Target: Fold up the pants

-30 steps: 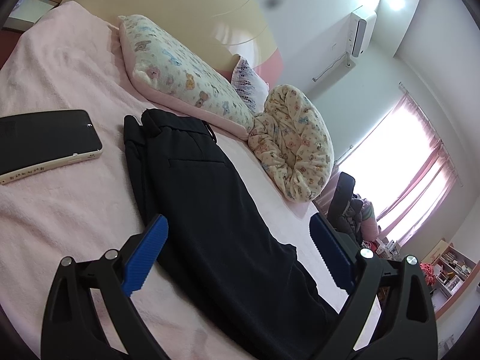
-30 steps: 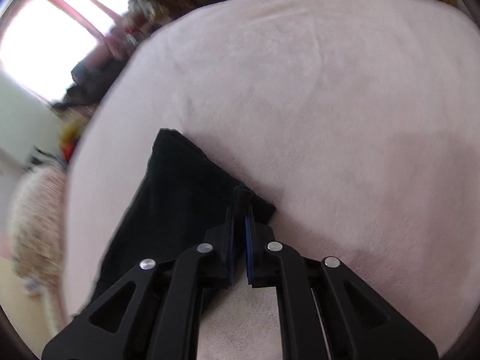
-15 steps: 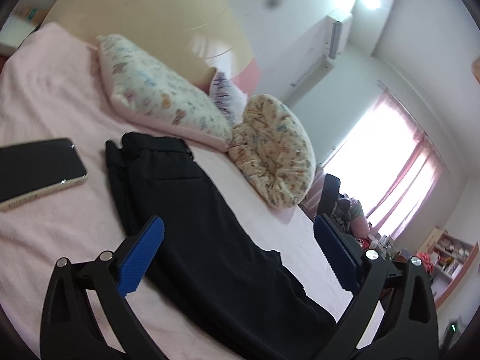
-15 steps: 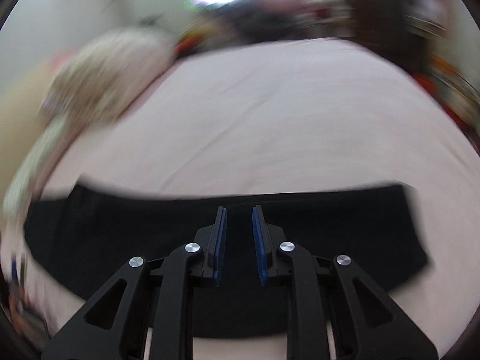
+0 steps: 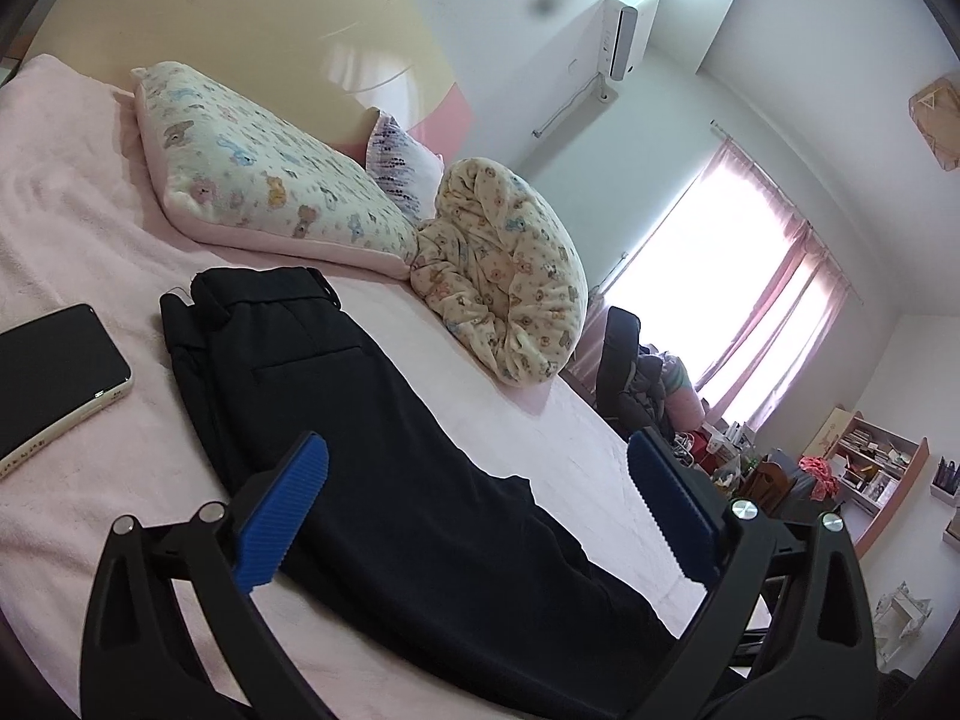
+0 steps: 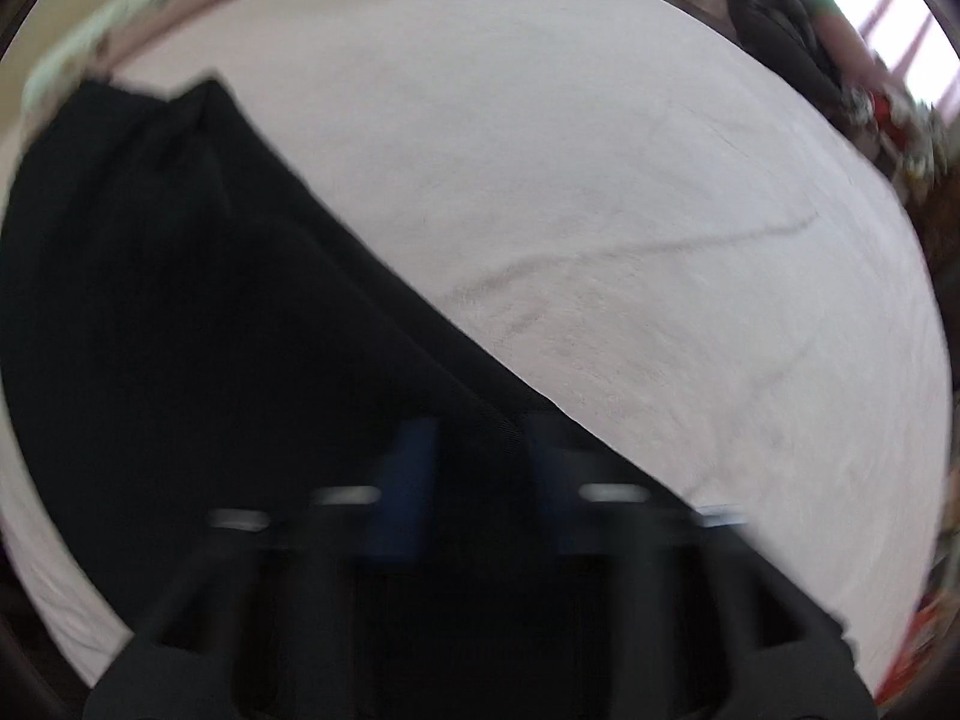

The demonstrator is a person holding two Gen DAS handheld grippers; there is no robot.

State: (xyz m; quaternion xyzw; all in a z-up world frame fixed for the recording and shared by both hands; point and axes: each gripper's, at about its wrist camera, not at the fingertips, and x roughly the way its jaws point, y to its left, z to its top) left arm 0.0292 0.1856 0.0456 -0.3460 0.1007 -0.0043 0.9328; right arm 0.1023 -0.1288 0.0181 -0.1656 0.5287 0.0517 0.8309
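Note:
Black pants [image 5: 372, 444] lie lengthwise on the pink bed, folded leg on leg, with the waistband toward the pillows. My left gripper [image 5: 474, 504] is wide open and hovers above the middle of the pants, touching nothing. In the blurred right wrist view the pants [image 6: 180, 312] fill the left and lower part. My right gripper [image 6: 480, 480] is open with a moderate gap, low over the pants near their edge, and holds nothing.
A black phone [image 5: 54, 372] lies on the pink bed sheet [image 5: 72, 228] left of the waistband. A patterned pillow [image 5: 258, 180] and a rolled blanket [image 5: 504, 276] lie beyond the pants. A chair, shelves and clutter stand past the bed's far side.
My right gripper was shut on the pants' corner, then let go, opened and swung over the pants. My left gripper stayed open and shifted only slightly.

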